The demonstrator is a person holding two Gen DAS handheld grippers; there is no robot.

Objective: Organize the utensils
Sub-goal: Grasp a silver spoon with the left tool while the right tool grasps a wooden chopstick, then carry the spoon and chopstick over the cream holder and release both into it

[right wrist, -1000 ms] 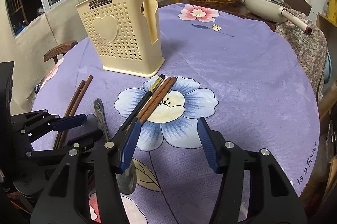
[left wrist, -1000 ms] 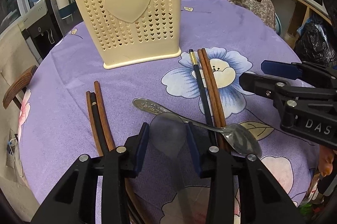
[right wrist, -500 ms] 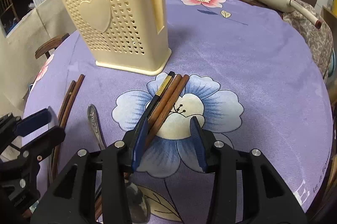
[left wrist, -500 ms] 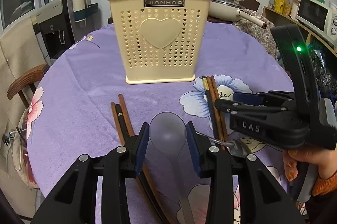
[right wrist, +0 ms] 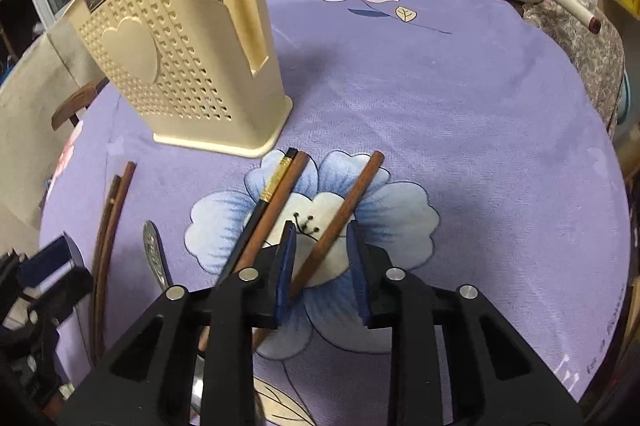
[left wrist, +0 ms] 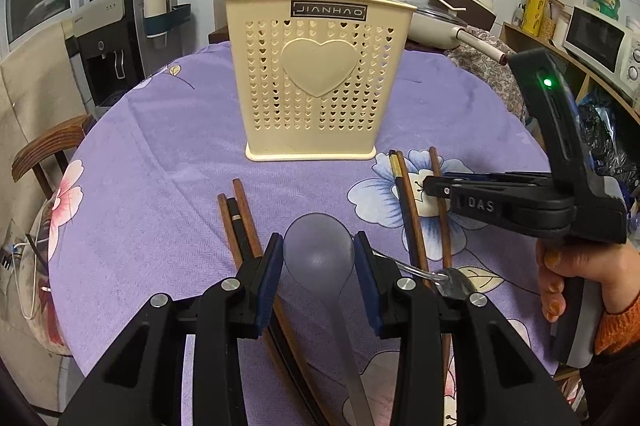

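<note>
A cream holder [left wrist: 312, 82] pierced with tiny hearts stands on a purple cloth [right wrist: 460, 130] printed with blue and pink flowers. Brown chopsticks [right wrist: 344, 210], 1 black-and-gold one [right wrist: 272, 186], translucent grey spoon [left wrist: 319, 250].

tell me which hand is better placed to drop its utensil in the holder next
Left, probably. The left gripper already holds the spoon, facing the holder. The right gripper has been closing around a chopstick but is not clamped yet.
</note>
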